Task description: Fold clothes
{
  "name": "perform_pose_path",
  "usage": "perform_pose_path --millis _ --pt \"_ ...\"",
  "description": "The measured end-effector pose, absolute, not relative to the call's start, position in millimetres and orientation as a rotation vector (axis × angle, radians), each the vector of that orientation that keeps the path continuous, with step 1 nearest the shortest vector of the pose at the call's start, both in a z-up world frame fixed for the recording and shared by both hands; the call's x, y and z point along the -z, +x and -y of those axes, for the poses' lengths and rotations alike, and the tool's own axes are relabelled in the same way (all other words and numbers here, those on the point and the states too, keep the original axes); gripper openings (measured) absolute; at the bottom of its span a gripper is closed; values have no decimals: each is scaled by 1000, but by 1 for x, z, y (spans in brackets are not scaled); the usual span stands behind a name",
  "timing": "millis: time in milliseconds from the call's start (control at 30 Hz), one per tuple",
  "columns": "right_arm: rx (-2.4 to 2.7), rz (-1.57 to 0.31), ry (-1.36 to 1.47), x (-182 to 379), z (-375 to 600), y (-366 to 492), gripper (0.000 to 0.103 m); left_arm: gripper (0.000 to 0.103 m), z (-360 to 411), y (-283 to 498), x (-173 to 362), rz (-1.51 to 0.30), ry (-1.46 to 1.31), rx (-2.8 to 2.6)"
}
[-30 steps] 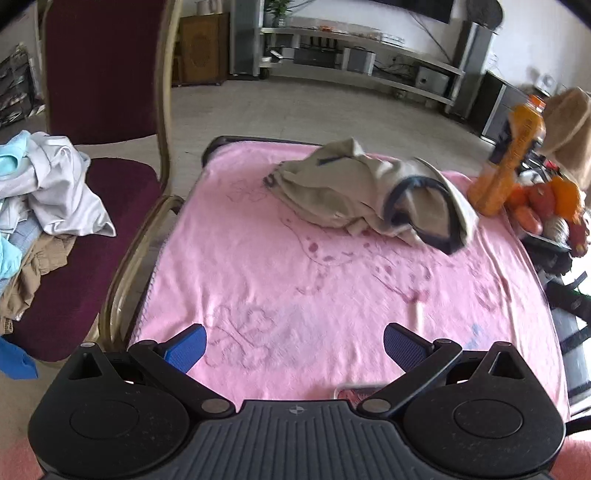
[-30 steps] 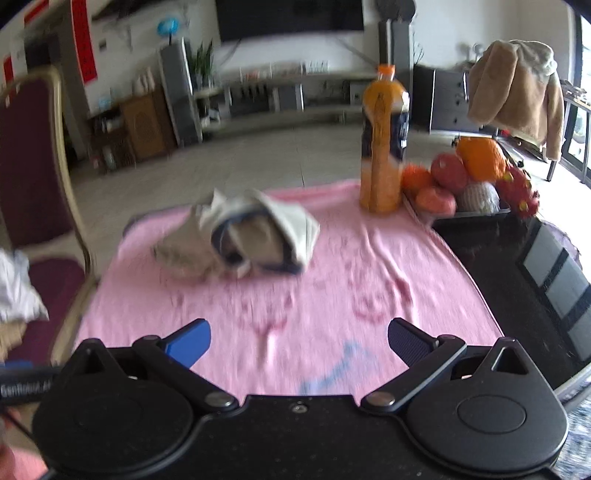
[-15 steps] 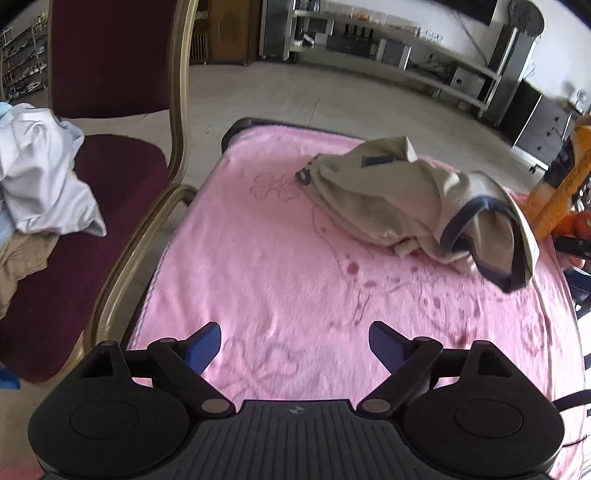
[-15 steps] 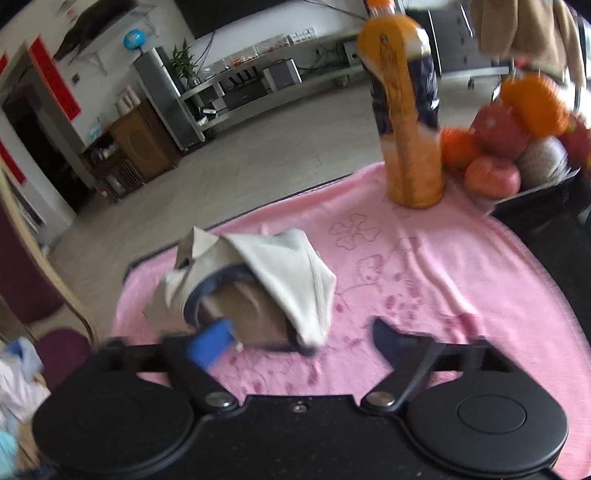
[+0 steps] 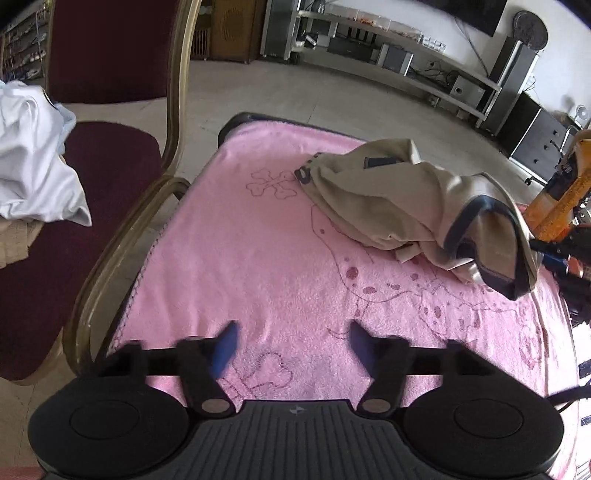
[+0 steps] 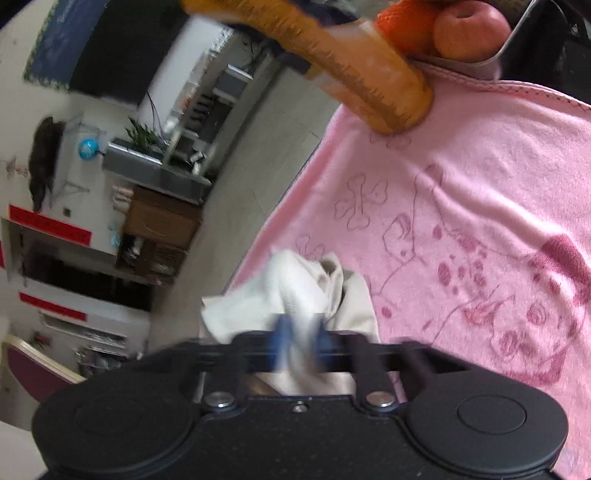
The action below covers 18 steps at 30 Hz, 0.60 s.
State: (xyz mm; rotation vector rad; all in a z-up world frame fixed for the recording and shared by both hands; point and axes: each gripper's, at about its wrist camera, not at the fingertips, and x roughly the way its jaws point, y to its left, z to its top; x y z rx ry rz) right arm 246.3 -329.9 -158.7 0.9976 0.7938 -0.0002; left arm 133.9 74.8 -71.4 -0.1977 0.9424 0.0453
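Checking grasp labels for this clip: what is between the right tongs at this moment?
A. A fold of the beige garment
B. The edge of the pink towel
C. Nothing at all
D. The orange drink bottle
A: in the right wrist view the right tongs are closing with pale cloth of the beige garment bunched between their blue tips, while the orange bottle stands far off on the pink towel.

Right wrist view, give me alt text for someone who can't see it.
The right tool is closing on a bunch of the beige garment at the edge of the pink towel. The view is rolled sideways, with an orange bottle and fruit at the top.
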Motion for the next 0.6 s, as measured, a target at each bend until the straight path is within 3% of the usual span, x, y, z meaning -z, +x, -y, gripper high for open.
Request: perform_pose_path --millis 233,400,500,600 --pt "-188 -713 760 50 260 203 6 46 -81 104 45 -896 -220 -28" --pt "-171 -592 755 -4 279 124 6 47 -92 84 28 -848 -238 2" --pt "-65 -585 841 2 314 78 6 47 -92 76 26 -840 -240 21" --pt "96 -695 919 44 352 51 7 47 -80 75 35 -875 -211 37"
